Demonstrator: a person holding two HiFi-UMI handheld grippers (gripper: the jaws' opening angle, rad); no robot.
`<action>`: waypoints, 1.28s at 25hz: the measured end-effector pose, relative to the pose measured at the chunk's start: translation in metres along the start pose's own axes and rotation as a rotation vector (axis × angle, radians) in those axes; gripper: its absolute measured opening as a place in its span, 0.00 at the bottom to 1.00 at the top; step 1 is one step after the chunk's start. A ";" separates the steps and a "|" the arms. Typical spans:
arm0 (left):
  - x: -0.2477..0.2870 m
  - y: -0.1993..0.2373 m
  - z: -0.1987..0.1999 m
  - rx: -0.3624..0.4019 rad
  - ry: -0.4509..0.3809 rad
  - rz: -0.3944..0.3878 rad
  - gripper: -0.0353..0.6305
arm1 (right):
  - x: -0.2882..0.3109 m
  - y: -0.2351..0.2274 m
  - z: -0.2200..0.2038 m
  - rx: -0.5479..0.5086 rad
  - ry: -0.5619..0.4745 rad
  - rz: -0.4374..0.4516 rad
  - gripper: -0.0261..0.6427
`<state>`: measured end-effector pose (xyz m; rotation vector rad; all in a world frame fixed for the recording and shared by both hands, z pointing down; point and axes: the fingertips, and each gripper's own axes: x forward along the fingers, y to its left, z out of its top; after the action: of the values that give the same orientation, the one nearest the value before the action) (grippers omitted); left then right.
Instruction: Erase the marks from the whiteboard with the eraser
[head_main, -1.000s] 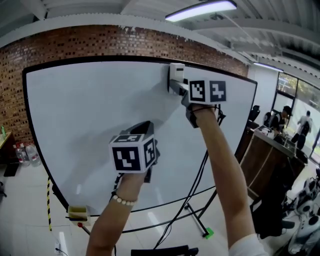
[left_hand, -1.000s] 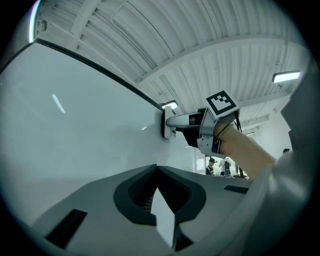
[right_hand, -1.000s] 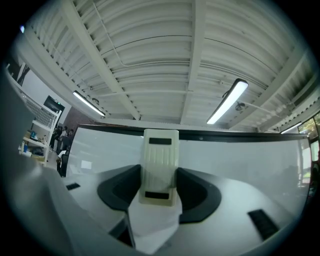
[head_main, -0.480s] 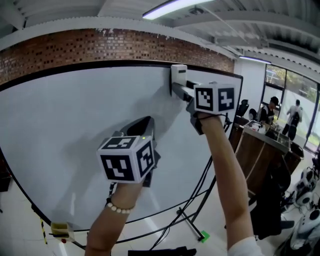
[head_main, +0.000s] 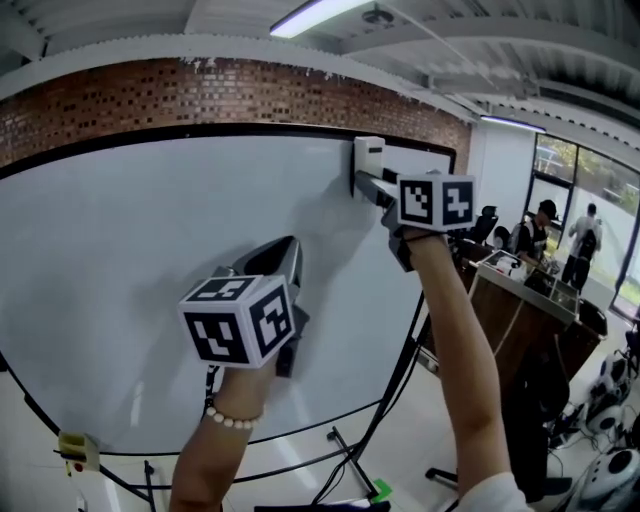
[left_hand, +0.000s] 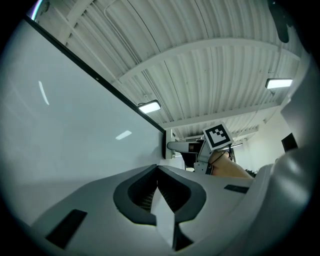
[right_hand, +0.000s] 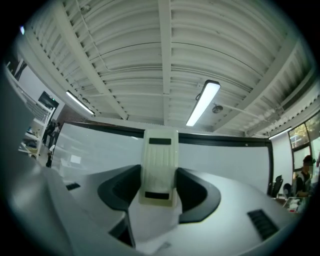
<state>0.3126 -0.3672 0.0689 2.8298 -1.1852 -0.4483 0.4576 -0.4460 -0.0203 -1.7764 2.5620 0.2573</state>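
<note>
A large whiteboard (head_main: 150, 270) in a black frame fills the head view; I see no marks on it. My right gripper (head_main: 362, 182) is shut on a cream-white eraser (head_main: 367, 158), pressed flat against the board's upper right part near the top frame. The right gripper view shows the eraser (right_hand: 159, 167) upright between the jaws of the right gripper (right_hand: 159, 192). My left gripper (head_main: 275, 262) is held lower, near the board's middle, shut with nothing in it. In the left gripper view the left gripper (left_hand: 158, 192) points along the board toward the eraser (left_hand: 169, 150).
The whiteboard stands on a black wheeled stand (head_main: 350, 455) with cables hanging behind it. A brick wall (head_main: 200, 95) lies behind. To the right are a dark wooden counter (head_main: 520, 300) and two persons (head_main: 560, 240) by windows. A small tray (head_main: 78, 448) clings to the board's lower left edge.
The eraser and right gripper have slid a little to the right along the board's top. The left gripper has drifted slightly left and down. The head view has turned rightward.
</note>
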 end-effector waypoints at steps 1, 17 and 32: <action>0.010 -0.007 -0.006 0.000 0.000 0.009 0.04 | -0.003 -0.018 -0.002 -0.005 0.002 -0.004 0.41; 0.145 -0.095 -0.065 0.017 0.069 0.062 0.03 | -0.046 -0.209 -0.027 0.066 -0.013 -0.052 0.41; 0.153 -0.094 -0.107 -0.013 0.125 0.074 0.03 | -0.066 -0.227 -0.102 0.057 0.047 -0.098 0.41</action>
<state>0.5097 -0.4165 0.1194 2.7464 -1.2526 -0.2694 0.7010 -0.4769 0.0582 -1.9022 2.4770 0.1418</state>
